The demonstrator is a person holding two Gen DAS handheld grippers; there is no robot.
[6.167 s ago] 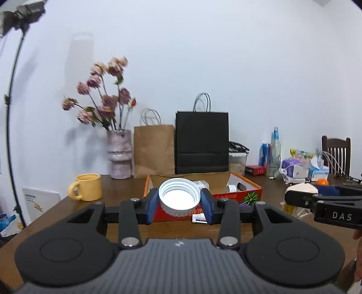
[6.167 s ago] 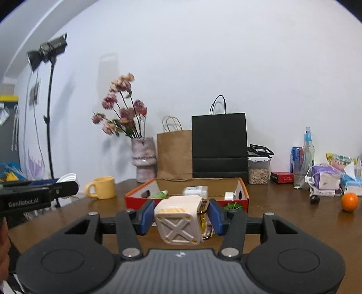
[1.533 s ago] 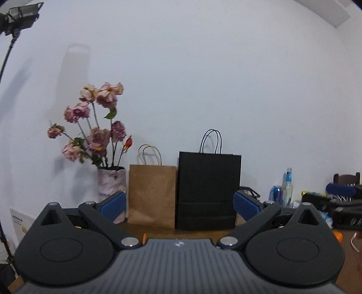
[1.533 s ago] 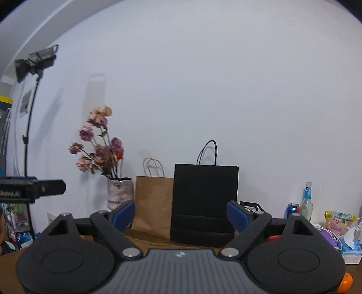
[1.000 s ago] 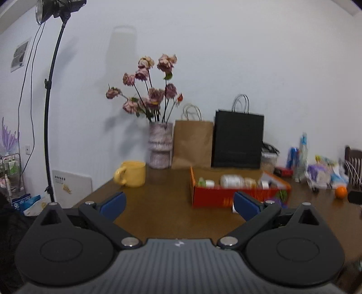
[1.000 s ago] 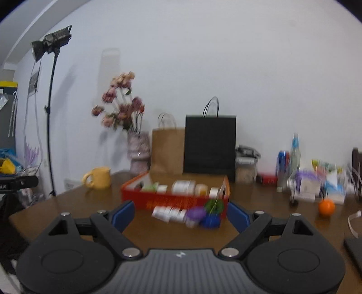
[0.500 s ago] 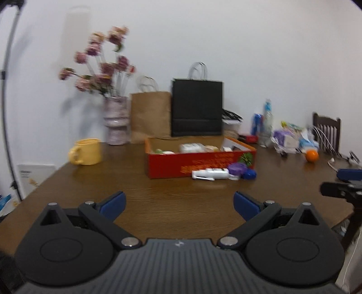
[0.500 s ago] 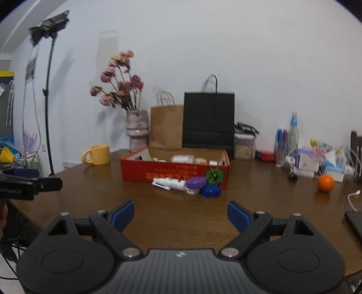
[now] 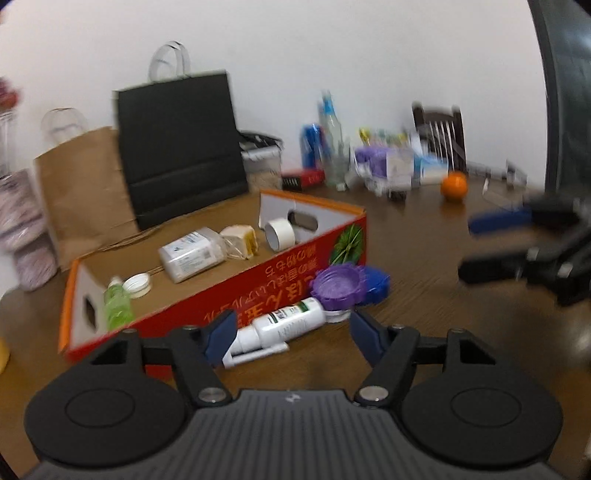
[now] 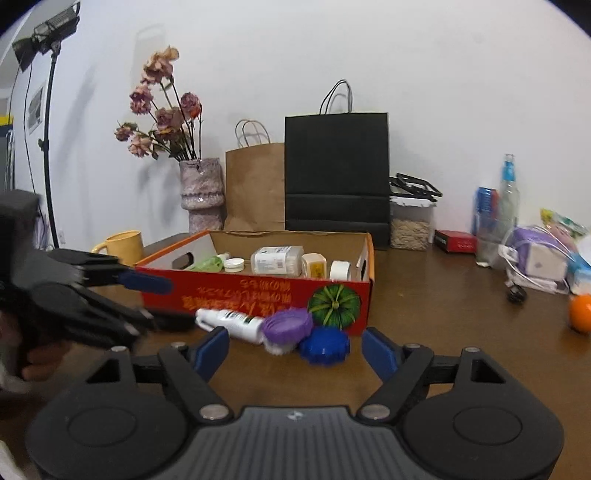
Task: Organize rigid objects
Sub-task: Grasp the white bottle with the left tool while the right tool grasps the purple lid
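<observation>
Both grippers have swooped down from the wall view to the table: the left gripper (image 9: 290, 330), jaws narrowing, frames the white bottle (image 9: 284, 325) beside the red box (image 9: 258, 291); the right gripper (image 10: 295, 349), empty and narrowing, faces the blue lid (image 10: 324, 346). Next pickups look close.

This is a lived-in home room, a dining or living area, with some filming gear set up in it. Ahead of the right tool, a dark wooden surface (image 10: 424, 325) stands against a plain white wall. At the far edge, dried flowers (image 10: 162, 114) stand in a mottled vase (image 10: 201, 194), beside a brown paper bag (image 10: 255, 188) and a black paper bag (image 10: 336, 173). A yellow mug (image 10: 123, 245), an orange (image 10: 580, 314), drink bottles (image 10: 508, 192) and a wooden chair (image 9: 439, 133) suggest daily household use. A studio light on a stand (image 10: 46, 33) rises far left.
</observation>
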